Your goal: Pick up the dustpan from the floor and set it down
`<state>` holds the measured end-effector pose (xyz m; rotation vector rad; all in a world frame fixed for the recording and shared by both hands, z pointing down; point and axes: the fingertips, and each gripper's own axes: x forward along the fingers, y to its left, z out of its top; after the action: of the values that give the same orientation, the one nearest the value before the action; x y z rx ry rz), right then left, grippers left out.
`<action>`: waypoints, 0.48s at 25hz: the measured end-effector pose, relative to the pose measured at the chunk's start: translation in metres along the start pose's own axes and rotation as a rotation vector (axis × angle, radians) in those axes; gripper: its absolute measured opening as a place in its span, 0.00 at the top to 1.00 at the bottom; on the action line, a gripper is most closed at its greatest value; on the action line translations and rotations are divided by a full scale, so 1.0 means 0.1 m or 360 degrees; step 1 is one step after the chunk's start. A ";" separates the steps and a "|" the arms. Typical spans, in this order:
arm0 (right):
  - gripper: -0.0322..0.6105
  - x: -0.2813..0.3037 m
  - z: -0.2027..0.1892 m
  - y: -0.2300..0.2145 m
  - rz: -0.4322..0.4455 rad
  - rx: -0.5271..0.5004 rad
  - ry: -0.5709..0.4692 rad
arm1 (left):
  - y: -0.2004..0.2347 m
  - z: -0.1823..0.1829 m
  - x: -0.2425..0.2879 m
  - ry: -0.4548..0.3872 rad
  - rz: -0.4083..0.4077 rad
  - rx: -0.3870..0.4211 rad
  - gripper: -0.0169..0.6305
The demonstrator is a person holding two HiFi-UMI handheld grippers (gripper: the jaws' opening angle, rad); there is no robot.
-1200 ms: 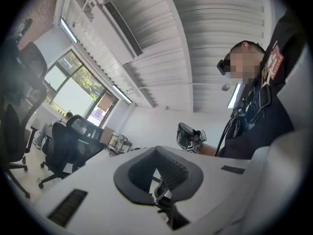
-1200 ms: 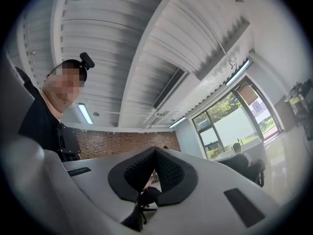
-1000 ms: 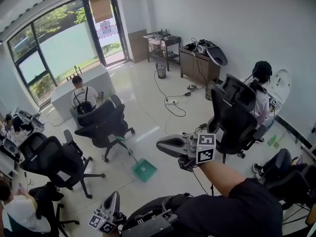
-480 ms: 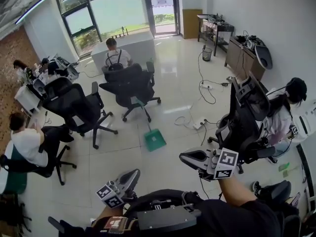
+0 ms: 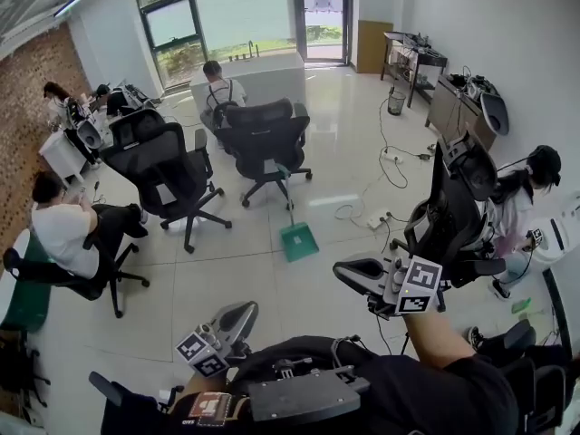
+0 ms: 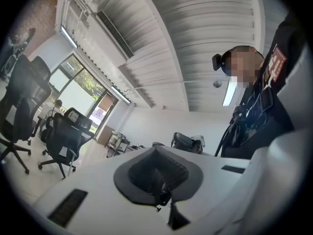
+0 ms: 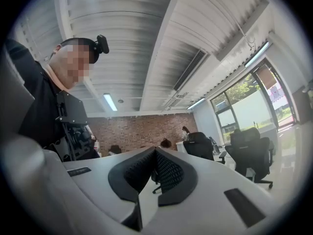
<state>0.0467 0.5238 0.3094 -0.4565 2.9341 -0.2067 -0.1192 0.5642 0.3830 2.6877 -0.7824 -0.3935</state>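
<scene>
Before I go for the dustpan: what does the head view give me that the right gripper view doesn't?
Only the head view: the green dustpan on the floor, handle up beside a black office chair, and the left gripper. Only the right gripper view: the right gripper with jaws together, nothing between them, plus the ceiling. Both: brick wall, windows, office chairs.

Daylight is pouring through tall windows (image 5: 231, 7) at twelve o'clock onto the glossy white floor (image 5: 335, 107); black office chairs (image 5: 267, 134) are standing at eleven, a brick wall (image 5: 18, 107) running at ten.
</scene>
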 end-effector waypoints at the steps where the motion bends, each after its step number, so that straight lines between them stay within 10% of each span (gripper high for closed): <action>1: 0.91 0.17 -0.07 0.18 -0.0057 0.0019 -0.0022 | -0.02 -0.01 -0.31 0.0017 -0.0010 0.0000 0.95; 12: 0.92 1.50 -0.55 1.75 -0.0378 0.0082 0.0009 | -0.17 0.27 -2.51 0.0019 -0.0128 -0.0086 0.95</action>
<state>-0.1551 0.6482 0.3136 -0.7973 2.8667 -0.3124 -0.3250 0.7114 0.3951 2.6747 -0.6524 -0.4116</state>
